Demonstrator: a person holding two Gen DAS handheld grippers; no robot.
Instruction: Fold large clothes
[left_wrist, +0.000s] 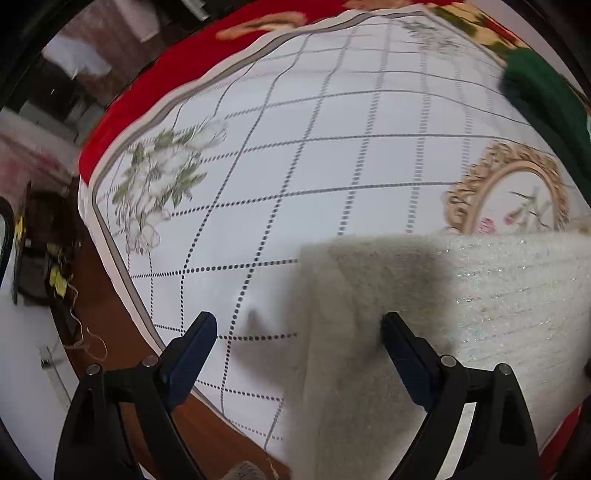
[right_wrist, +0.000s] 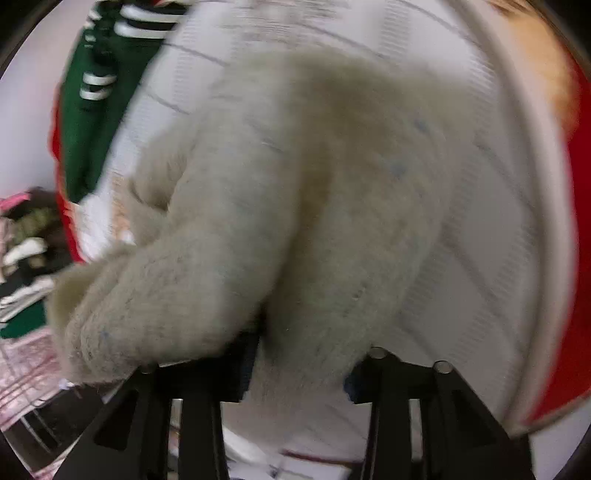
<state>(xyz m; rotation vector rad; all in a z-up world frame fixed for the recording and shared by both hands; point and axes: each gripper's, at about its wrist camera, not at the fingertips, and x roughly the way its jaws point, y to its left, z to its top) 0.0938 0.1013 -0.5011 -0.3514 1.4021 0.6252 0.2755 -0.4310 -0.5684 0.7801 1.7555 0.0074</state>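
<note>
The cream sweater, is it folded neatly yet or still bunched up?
Still bunched. The cream sweater hangs in a lumpy heap over the right gripper; in the left wrist view only one edge lies flat.

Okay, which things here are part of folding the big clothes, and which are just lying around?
Part of the job:
- fuzzy white sweater, bunched between the right gripper fingers
- left gripper, jaws wide, above the sweater's edge
- checked bed cover, the folding surface

Just lying about:
- green striped garment at the bed's edge
- red floral blanket underneath
- clutter on the floor
</note>
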